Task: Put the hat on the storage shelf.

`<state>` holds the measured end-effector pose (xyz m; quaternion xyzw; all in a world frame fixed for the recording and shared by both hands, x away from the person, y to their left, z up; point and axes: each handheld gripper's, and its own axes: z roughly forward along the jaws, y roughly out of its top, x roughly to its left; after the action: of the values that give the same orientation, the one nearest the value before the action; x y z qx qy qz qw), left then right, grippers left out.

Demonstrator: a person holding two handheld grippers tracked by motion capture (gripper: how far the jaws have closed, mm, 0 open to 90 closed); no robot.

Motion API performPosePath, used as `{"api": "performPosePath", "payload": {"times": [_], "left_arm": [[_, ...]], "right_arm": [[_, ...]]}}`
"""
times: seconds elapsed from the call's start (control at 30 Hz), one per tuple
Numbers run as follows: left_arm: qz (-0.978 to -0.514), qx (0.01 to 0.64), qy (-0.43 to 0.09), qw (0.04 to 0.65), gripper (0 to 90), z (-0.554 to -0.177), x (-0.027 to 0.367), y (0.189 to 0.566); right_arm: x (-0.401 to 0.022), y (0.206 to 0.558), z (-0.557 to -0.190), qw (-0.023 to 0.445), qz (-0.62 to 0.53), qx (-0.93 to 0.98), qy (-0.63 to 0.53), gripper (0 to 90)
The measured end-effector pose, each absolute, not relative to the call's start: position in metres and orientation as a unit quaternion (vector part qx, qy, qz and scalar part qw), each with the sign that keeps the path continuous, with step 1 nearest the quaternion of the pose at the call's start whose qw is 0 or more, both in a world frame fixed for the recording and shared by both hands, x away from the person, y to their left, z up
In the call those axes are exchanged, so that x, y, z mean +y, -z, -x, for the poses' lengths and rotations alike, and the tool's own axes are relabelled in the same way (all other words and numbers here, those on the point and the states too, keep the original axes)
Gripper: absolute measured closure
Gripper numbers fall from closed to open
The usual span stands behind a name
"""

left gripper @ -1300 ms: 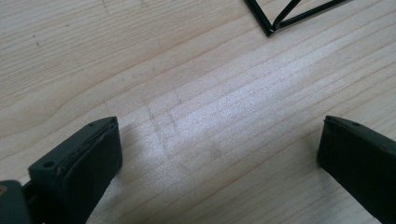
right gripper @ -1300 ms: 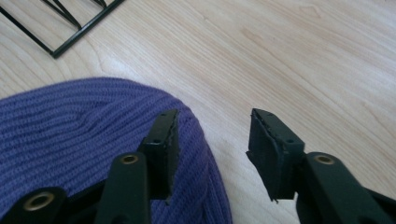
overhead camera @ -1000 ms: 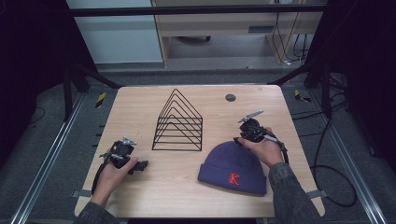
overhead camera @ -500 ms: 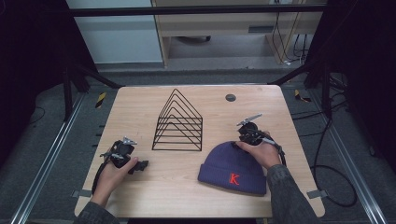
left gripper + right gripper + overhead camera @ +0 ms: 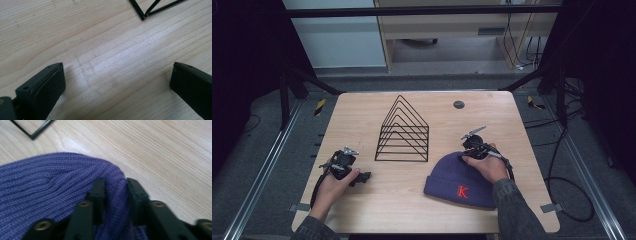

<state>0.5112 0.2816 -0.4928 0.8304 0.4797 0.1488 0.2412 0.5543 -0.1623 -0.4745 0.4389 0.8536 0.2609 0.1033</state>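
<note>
Pinching only a thin fold at the crown of the purple ribbed knit beanie with a red letter K (image 5: 459, 181), the right gripper (image 5: 113, 182) has just been closing its jaws, and knit is now bunched between them. So shallow a bite could slip out on lifting, or the loose fabric could stretch and sag rather than rise whole. That beanie lies on the pale wooden table (image 5: 362, 107). Just left of the beanie stands the black wire triangular rack (image 5: 402, 132), near enough to snag trailing knit. Farther left of the beanie, the left gripper (image 5: 117, 75) rests with jaws wide apart, holding nothing.
</note>
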Motion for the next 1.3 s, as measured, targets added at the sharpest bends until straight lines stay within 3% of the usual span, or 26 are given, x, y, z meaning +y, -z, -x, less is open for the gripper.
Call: {"api": "performPosePath", "payload": {"times": [0.1,0.37,0.7,1.03,1.3], "left_arm": [[-0.83,0.481,-0.148,0.241,0.0,-0.511,0.281,0.493],[-0.834,0.467,-0.15,0.254,1.1,-0.511,0.282,0.493],[-0.797,0.461,-0.167,0.353,6.6,-0.501,0.285,0.475],[-0.78,0.446,-0.196,0.394,6.1,-0.494,0.283,0.461],[-0.767,0.45,-0.187,0.418,6.1,-0.491,0.289,0.453]], "right_arm": [[-0.164,0.471,-0.552,0.103,-0.428,0.857,-0.269,76.6],[-0.173,0.448,-0.532,0.128,-0.417,0.843,-0.316,77.7],[-0.179,0.407,-0.496,0.167,-0.382,0.832,-0.366,78.2],[-0.174,0.366,-0.466,0.192,-0.34,0.827,-0.403,78.5],[-0.174,0.337,-0.47,0.207,-0.332,0.826,-0.407,78.6]]}}
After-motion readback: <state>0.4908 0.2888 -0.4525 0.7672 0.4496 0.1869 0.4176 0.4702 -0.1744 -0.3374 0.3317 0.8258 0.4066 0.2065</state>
